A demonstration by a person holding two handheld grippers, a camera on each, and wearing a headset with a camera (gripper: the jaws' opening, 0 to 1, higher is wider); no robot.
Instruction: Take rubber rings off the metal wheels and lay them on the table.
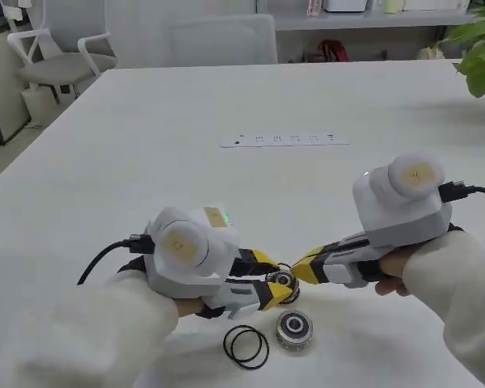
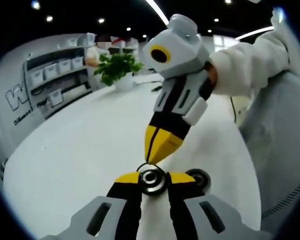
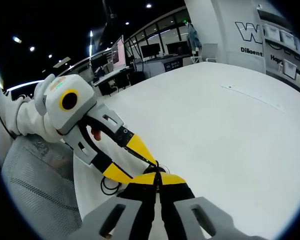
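At lower centre, the left tool [image 2: 153,177] clamps a wheel [image 1: 281,281] while the right tool [image 3: 158,176] pinches its ring [image 2: 140,167].

left tongs [image 1: 280,284] and right tongs [image 1: 296,273] are tipped yellow and black, rubber rings [image 1: 246,346] black, metal wheels [image 1: 293,327] silver, worktop [image 1: 186,145] plain white
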